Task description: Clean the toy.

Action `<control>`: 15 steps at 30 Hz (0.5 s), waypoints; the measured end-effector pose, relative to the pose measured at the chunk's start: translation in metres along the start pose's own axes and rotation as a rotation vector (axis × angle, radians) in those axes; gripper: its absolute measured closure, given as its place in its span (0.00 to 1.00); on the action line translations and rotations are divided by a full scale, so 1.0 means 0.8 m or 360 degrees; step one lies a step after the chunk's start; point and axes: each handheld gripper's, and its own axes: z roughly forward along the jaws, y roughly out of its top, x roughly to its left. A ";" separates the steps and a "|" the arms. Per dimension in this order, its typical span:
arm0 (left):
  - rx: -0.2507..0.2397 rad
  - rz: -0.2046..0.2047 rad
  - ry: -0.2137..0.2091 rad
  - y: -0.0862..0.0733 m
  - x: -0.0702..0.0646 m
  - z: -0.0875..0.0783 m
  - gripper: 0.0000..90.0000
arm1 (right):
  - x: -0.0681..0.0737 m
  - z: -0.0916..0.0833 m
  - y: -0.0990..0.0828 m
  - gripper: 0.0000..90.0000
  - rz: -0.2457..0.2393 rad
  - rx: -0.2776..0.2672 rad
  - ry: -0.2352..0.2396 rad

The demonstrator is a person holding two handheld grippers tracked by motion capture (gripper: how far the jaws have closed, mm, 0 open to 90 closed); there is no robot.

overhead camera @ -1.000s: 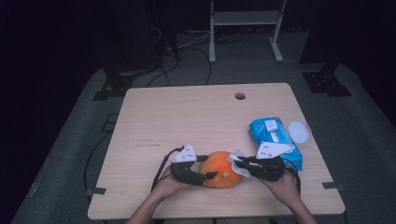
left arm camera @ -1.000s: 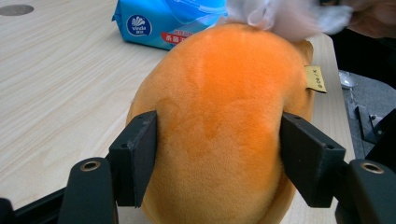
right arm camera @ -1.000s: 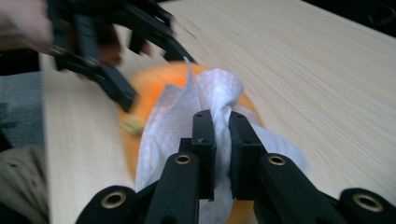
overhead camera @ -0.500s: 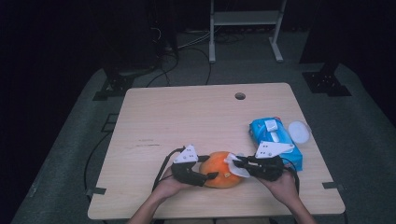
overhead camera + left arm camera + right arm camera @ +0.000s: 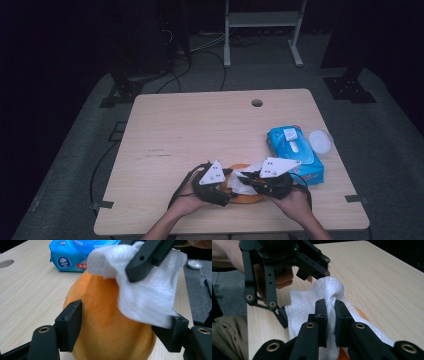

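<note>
The orange fruit lies on the table at its near edge, just left of the blue wipes pack. The left gripper straddles it, its 2 jaws having just been opening, probably loosening a steadying hold; whether the pads press now I cannot tell. The right gripper is clamped on a white wipe draped over the fruit's top, apparently to wipe its skin. A white lid sits just right of the pack.
</note>
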 end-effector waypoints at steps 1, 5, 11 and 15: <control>-0.0003 -0.0006 0.0000 -0.001 0.002 0.000 0.32 | -0.004 -0.002 -0.001 0.91 0.0012 -0.0001 -0.0003; -0.0005 -0.0020 -0.0005 -0.002 0.005 0.000 0.32 | -0.023 -0.012 -0.013 0.91 0.0096 0.0001 -0.0067; 0.0007 -0.0028 0.0003 -0.004 0.006 0.000 0.28 | -0.012 -0.005 -0.009 0.91 0.0060 -0.0013 -0.0042; 0.0012 -0.0131 -0.0003 -0.006 0.011 -0.001 0.16 | -0.017 -0.005 -0.011 0.91 0.0087 -0.0005 -0.0027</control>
